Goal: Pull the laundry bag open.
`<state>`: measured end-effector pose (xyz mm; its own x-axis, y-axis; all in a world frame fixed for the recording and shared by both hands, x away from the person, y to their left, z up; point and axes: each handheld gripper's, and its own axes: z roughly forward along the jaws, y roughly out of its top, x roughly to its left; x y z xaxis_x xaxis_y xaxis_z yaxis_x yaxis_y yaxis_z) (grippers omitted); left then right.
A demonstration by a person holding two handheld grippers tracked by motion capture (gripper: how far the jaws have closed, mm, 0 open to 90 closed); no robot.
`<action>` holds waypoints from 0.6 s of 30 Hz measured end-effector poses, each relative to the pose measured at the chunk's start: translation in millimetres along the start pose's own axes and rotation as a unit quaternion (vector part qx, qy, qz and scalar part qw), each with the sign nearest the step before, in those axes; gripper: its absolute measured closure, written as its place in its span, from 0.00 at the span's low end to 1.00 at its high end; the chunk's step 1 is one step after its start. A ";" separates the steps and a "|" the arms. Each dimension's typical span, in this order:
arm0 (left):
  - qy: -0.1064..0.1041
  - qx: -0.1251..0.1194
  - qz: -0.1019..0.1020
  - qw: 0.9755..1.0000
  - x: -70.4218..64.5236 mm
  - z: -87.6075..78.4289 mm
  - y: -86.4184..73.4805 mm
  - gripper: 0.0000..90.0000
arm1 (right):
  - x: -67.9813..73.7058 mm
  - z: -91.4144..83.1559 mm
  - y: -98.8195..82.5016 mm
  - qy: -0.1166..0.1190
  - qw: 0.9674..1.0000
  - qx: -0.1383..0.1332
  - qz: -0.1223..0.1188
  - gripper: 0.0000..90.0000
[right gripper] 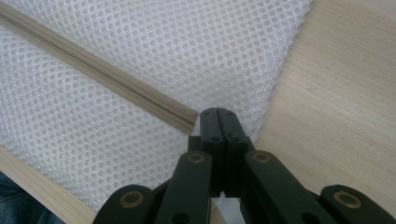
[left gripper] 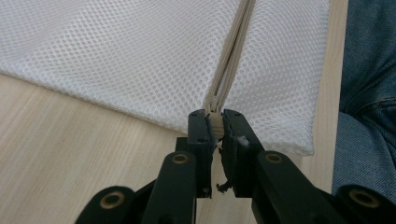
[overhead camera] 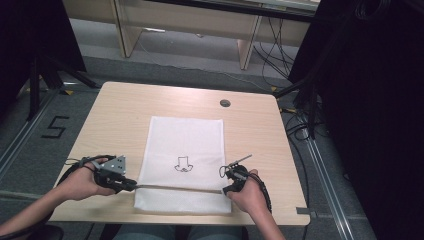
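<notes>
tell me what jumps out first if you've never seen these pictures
A white mesh laundry bag lies flat in the middle of the pale wooden table, with a small black drawing printed on it. A beige zipper runs across its near end, and the left gripper pinches the zipper's slider at one end while the right gripper, jaws shut, pinches the bag's edge at the other.

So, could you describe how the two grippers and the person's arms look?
Both grippers are black, each with two flat jaws joined by links with brass-coloured pivot pins. The left gripper carries a grey three-cornered plate on top; the right gripper has a thin rod. A black cable loops from each. The forearms are bare, without sleeves.
</notes>
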<state>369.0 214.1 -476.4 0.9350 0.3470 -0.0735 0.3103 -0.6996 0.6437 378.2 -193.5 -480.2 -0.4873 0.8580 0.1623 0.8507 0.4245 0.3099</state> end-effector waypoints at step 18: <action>-0.004 -0.014 -0.028 0.999 2.9 -2.0 -16.1 0.91 | 0.9 -0.2 -0.2 -0.011 1.000 0.007 0.012 1.00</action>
<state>366.4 227.6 -485.4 0.9174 0.3807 -0.1164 0.3581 -0.6618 0.6587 377.6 -192.9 -479.9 -0.4629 0.8737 0.1496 0.8648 0.4080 0.2926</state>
